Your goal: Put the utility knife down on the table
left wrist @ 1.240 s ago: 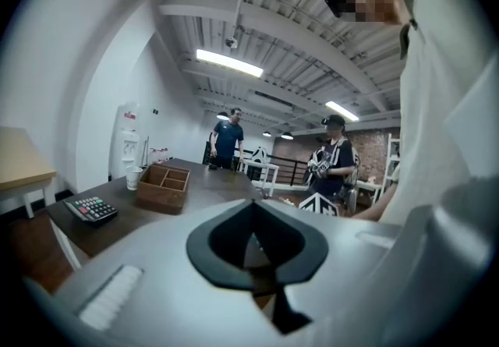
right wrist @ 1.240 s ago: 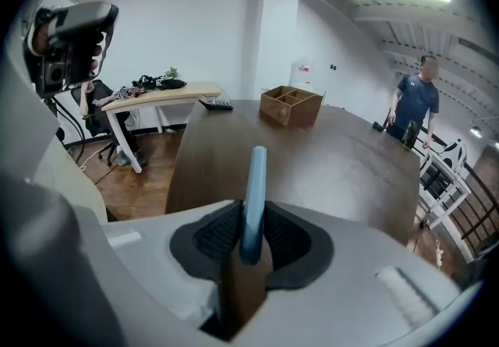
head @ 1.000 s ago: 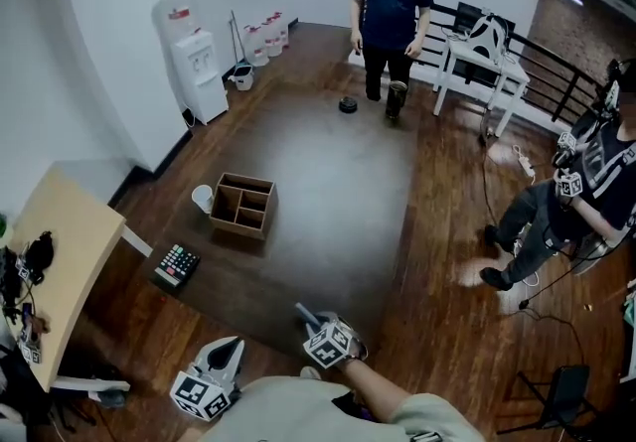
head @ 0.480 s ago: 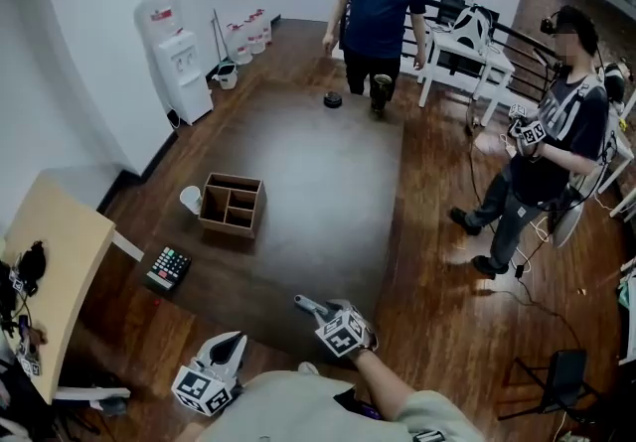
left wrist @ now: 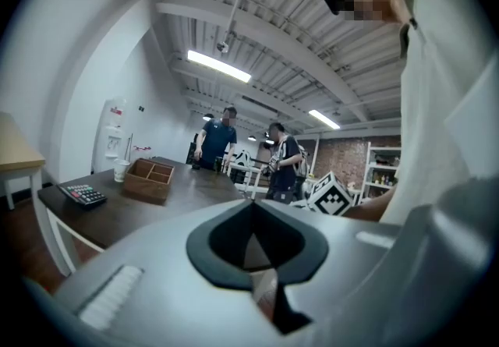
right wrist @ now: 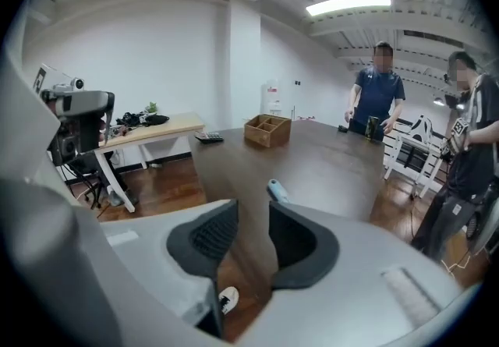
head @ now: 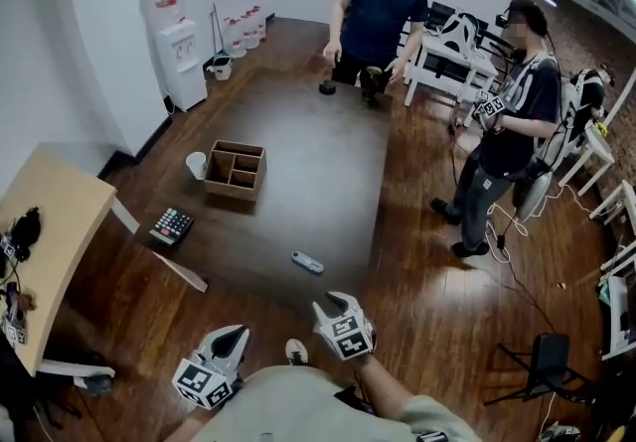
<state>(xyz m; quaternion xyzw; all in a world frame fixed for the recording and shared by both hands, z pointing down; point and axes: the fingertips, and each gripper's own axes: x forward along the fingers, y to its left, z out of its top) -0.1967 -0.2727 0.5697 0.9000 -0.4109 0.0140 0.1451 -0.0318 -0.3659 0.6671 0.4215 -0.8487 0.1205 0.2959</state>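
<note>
The dark surface (head: 298,172) bears the utility knife (head: 307,262), lying flat just beyond the right gripper (head: 333,306), whose jaws are released and empty. In the right gripper view those jaws cut off the knife's near end. The left gripper (head: 235,335) has its jaws clenched on nothing.

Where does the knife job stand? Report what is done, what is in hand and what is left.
Done: the utility knife lies flat on the dark table, clear of both grippers. In hand: nothing. The right gripper is near the knife with its jaws apart and empty, and the left gripper is shut on nothing. Left: nothing of the put-down appears to remain.
</note>
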